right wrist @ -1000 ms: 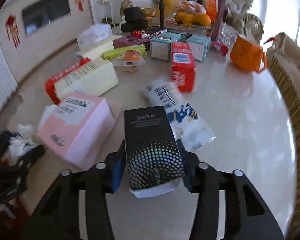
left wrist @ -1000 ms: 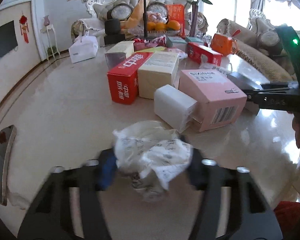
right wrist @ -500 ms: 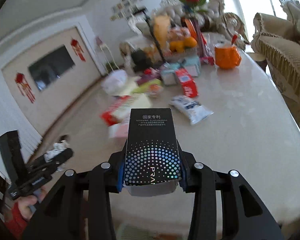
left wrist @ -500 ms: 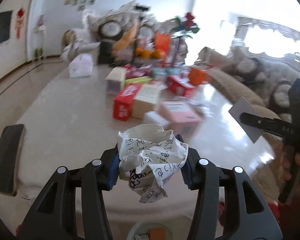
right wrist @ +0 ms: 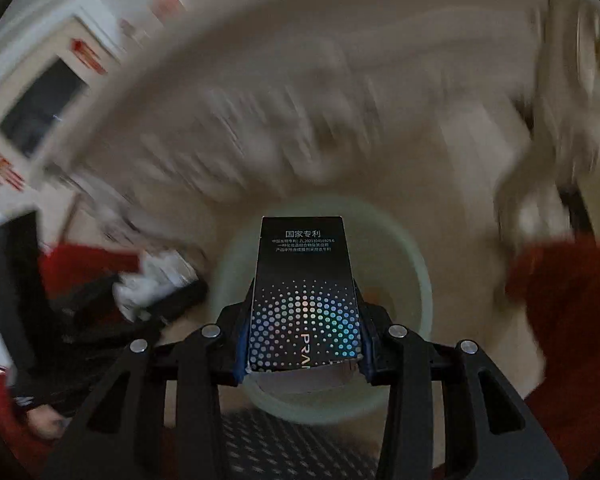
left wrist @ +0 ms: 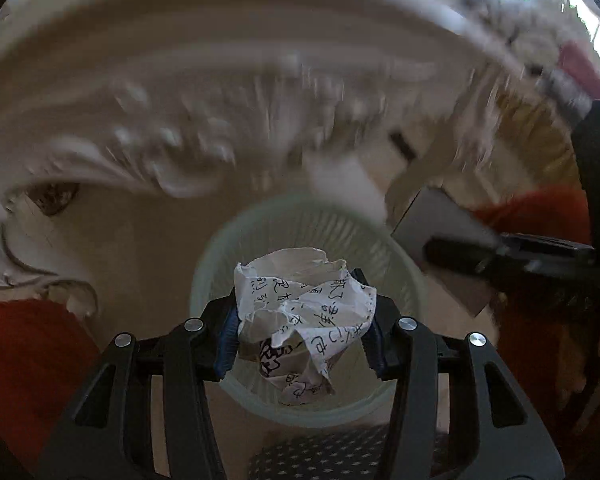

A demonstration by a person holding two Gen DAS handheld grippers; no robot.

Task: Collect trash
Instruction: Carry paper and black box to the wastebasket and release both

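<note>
- Trash was in both of my tools: the left tongs (left wrist: 302, 332) pinched a crumpled paper (left wrist: 304, 308) with handwriting on it, its blue pads pressed into the wad at either side.
- The right tongs (right wrist: 302, 344) were clamped on a black carton (right wrist: 304, 292) with a rainbow dot pattern, held by its lower end so the printed top stuck out ahead.
- Both pieces sat in the lower middle of their frames, directly over the mouth of a pale green wastebasket (left wrist: 216, 264) on the floor; I judged they were held there so a release would drop them straight in.
- In the left view the right tool entered from the right edge with the carton's grey side over the basket rim; in the right view the paper showed at centre left, near the rim.
- Above the basket, the blurred cream counter (left wrist: 148, 92) with carved ornament filled the upper frame.
- A dark screen (right wrist: 40, 116) hung on the wall at upper left of the right view; red cloth flanked both views, and I could not tell what it was.
</note>
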